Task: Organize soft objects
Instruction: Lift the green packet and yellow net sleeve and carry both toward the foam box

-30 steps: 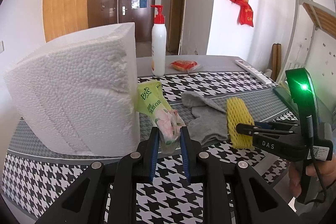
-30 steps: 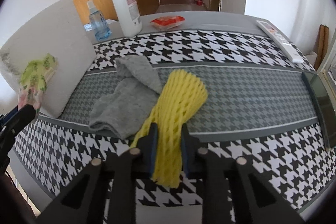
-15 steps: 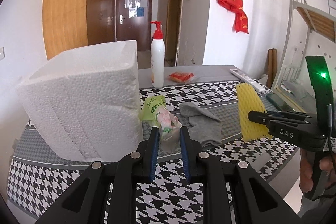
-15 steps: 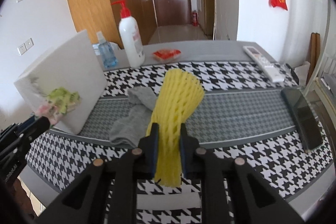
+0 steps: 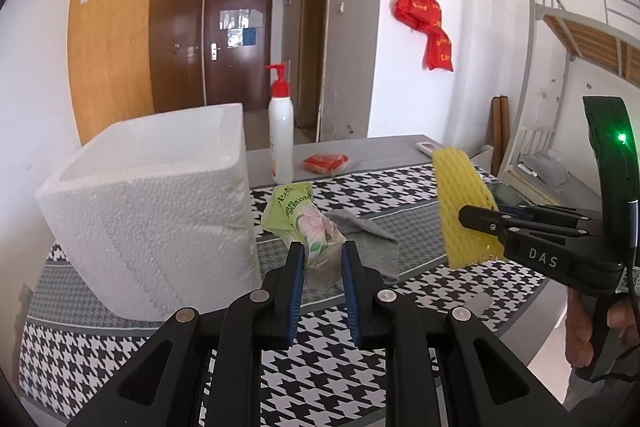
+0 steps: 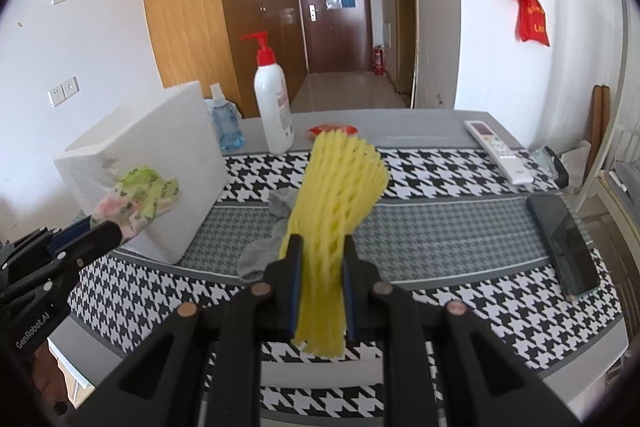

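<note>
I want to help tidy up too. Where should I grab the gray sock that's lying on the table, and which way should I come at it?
Pinch the gray sock from above at its raised, bunched part. It lies crumpled and flat on the table, so there is no edge to slide under, but the folds probably stand up enough to squeeze. Come straight down: the foam box sits to one side.

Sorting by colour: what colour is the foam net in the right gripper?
Yellow. The foam net, held in the right gripper, shows best in the right wrist view.

Table (image 6: 460, 227), houndstooth cloth | on it: foam box (image 6: 160, 163), grey sock (image 6: 264, 247), pump bottle (image 6: 274, 107), spray bottle (image 6: 224, 123), remote (image 6: 498, 151), phone (image 6: 564, 243), red packet (image 5: 325, 162)
</note>
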{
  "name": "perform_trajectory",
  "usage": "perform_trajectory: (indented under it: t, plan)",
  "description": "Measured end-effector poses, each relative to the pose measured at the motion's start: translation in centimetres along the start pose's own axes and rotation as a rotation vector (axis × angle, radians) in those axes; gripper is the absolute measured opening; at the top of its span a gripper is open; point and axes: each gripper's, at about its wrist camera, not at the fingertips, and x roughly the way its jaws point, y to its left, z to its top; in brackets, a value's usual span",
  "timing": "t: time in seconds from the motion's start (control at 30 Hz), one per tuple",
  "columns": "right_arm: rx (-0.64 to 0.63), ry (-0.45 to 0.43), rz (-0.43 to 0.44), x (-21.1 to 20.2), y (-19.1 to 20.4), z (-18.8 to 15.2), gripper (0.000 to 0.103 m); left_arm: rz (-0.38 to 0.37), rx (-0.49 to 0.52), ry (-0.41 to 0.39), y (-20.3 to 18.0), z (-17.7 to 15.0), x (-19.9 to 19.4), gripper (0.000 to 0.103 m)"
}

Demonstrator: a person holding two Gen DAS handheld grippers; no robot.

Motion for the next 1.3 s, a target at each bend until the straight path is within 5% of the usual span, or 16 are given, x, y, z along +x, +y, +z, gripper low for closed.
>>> perform_trajectory:
  t: [0.73,1.3]
  plan:
    - [-0.036,-0.119,0.031,-3.5,0.6,1.9,0.021,-0.014,0.034,-0.101,-0.5,3.8,-1.6,0.020]
    - [-0.087,-0.194,0.142,-3.9,3.3,4.6,0.021,0.081,-0.001,-0.175,2.0,5.9,-3.1,0.020]
